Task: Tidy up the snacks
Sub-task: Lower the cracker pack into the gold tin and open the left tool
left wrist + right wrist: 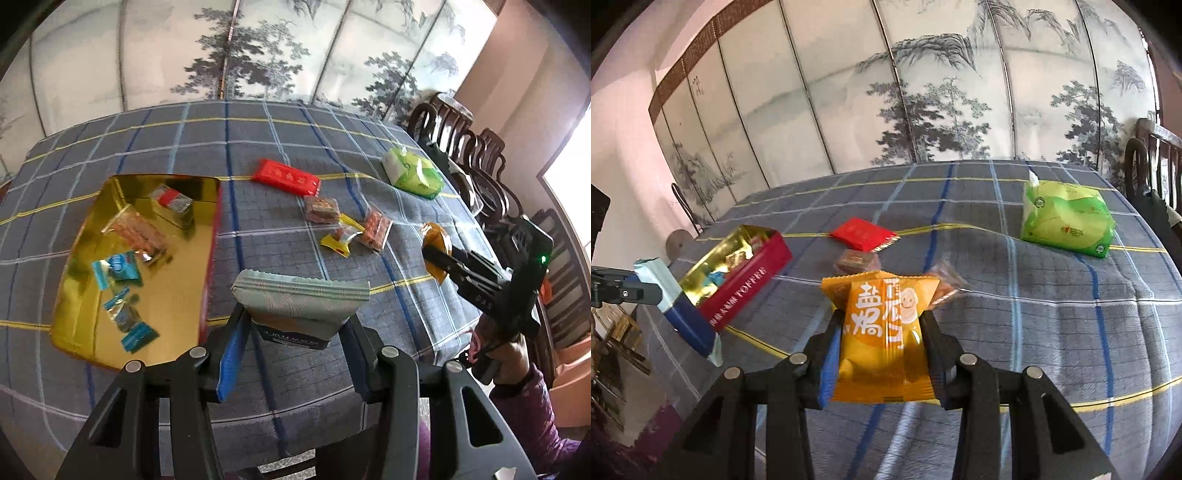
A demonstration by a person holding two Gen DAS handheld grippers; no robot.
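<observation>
Both grippers carried snacks toward the gold-lined red toffee tin (92, 221): the left gripper (295, 328) clamped a pale-green foil packet (299, 295), the right gripper (882, 332) an orange plastic-wrapped pastry (882, 332), above the plaid tablecloth (280, 140).

Right tool (882, 332) gripping orange snack packet (886, 339)

Both my grippers are up off the table right now. Left gripper (299, 325) has its 2 fingers clamped on a pouch (301, 302); right gripper (882, 332) is pinching an orange packet (882, 332), held upright.
</observation>
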